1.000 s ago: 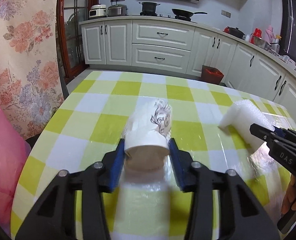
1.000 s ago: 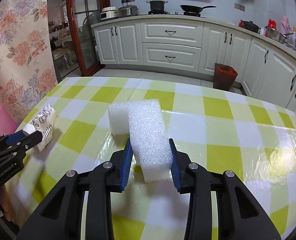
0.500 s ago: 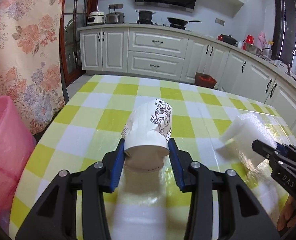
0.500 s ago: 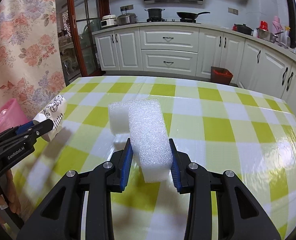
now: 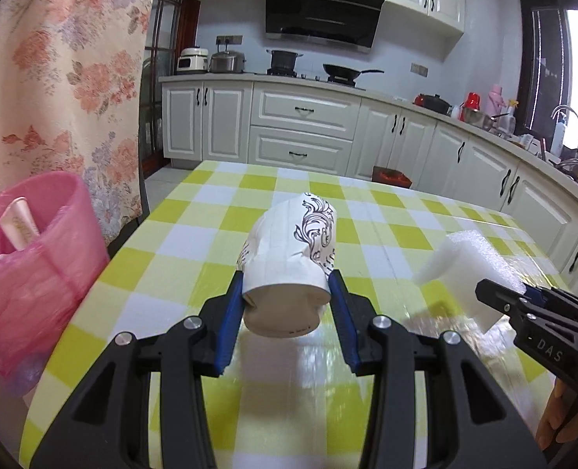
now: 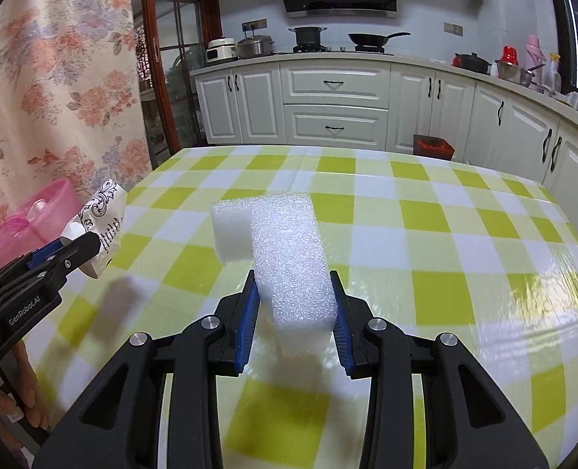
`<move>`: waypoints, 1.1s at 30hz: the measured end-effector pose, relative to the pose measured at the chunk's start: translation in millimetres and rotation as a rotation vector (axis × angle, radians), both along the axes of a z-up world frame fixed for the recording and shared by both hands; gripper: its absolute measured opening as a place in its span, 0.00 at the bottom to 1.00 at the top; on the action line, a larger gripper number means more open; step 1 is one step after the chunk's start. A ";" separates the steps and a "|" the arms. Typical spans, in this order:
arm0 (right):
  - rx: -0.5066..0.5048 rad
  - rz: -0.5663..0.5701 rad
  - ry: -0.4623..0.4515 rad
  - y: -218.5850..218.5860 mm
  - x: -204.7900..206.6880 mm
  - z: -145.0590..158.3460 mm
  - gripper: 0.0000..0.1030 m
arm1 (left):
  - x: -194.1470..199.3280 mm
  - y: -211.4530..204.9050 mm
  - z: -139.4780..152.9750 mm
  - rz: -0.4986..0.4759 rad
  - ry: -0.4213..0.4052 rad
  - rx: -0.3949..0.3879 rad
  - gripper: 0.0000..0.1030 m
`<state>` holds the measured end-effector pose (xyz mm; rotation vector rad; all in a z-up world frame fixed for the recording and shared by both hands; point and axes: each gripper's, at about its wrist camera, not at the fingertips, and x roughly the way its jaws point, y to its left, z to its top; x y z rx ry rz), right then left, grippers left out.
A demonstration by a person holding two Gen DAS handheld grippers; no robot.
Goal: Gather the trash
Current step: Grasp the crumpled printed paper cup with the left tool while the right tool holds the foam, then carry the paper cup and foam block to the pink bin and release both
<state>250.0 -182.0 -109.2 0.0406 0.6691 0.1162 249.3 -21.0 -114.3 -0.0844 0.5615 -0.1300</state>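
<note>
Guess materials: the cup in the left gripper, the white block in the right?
Cup: likely paper, matte white with black scroll print; wall creased where squeezed. Block: looks like white packing foam, probably polyethylene; fine bubbly, faintly sparkly surface.

a white paper cup with black scroll print lies on its side, base toward the camera, held above the checked desk. an l-shaped white foam block is also held above the desk. beside the desk stands a pink bin lined with a pink bag.

Yellow-and-white checked tablecloth over the table. White kitchen cabinets behind, black range hood above. Frying pan and pot on the stove. Floral curtain at left.
</note>
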 end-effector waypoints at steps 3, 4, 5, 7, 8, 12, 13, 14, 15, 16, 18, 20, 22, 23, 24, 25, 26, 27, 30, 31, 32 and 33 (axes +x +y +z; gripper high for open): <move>-0.002 0.010 -0.012 7.4 -15.7 5.0 0.34 | -21.4 4.1 4.1 -0.004 -0.020 -0.001 0.40; -0.003 0.015 -0.015 10.6 -20.0 6.6 0.34 | -27.6 5.9 5.0 -0.005 -0.026 0.000 0.40; -0.007 0.020 -0.020 13.6 -24.7 8.2 0.34 | -33.6 7.7 6.2 -0.007 -0.032 0.002 0.40; -0.013 0.032 -0.031 19.4 -33.6 12.4 0.34 | -48.5 12.0 8.9 -0.008 -0.048 0.007 0.40; -0.014 0.036 -0.036 22.1 -37.9 14.3 0.34 | -53.5 13.3 9.6 -0.009 -0.051 0.008 0.40; -0.021 0.053 -0.054 30.9 -51.2 20.5 0.34 | -78.4 22.7 11.9 -0.010 -0.070 0.011 0.40; -0.023 0.058 -0.057 33.6 -54.6 22.0 0.34 | -81.6 24.7 12.3 -0.011 -0.072 0.010 0.40; -0.022 0.065 -0.060 36.0 -57.7 23.6 0.34 | -87.8 27.0 13.7 -0.012 -0.078 0.008 0.40; -0.021 0.071 -0.062 38.0 -60.5 24.9 0.34 | -91.6 28.4 14.6 -0.012 -0.084 0.009 0.40; -0.021 0.077 -0.066 40.6 -63.2 26.3 0.34 | -96.5 29.5 16.2 -0.011 -0.093 0.012 0.40; -0.025 0.094 -0.077 46.9 -69.1 29.8 0.35 | -106.1 33.6 19.8 -0.007 -0.111 0.013 0.40; -0.028 0.113 -0.087 53.3 -74.3 33.2 0.34 | -113.6 37.7 24.0 -0.003 -0.123 0.009 0.40; -0.029 0.128 -0.092 58.6 -77.6 35.4 0.34 | -118.0 40.5 26.8 0.001 -0.130 0.009 0.40; -0.030 0.137 -0.097 62.6 -79.7 37.0 0.34 | -122.3 42.7 28.6 0.005 -0.138 0.010 0.40; -0.030 0.143 -0.100 64.7 -80.8 37.6 0.34 | -124.8 43.9 30.3 0.008 -0.143 0.012 0.40; -0.029 0.150 -0.103 67.7 -82.2 38.3 0.34 | -127.9 45.5 31.8 0.009 -0.149 0.016 0.40; -0.027 0.158 -0.107 71.1 -83.6 39.8 0.34 | -130.6 47.1 32.7 0.010 -0.154 0.022 0.40; -0.024 0.164 -0.109 73.7 -84.6 40.4 0.34 | -133.2 47.8 33.3 0.012 -0.158 0.027 0.40; -0.024 0.188 -0.117 83.0 -86.9 43.6 0.34 | -141.0 49.9 33.6 0.019 -0.168 0.040 0.40; -0.023 0.195 -0.119 85.9 -87.5 44.3 0.34 | -142.7 50.7 33.4 0.021 -0.169 0.043 0.40; -0.021 0.202 -0.120 88.6 -87.9 45.1 0.34 | -145.1 52.0 32.9 0.025 -0.172 0.045 0.40; -0.018 0.210 -0.120 91.6 -88.3 45.9 0.34 | -145.5 53.2 32.6 0.028 -0.173 0.047 0.40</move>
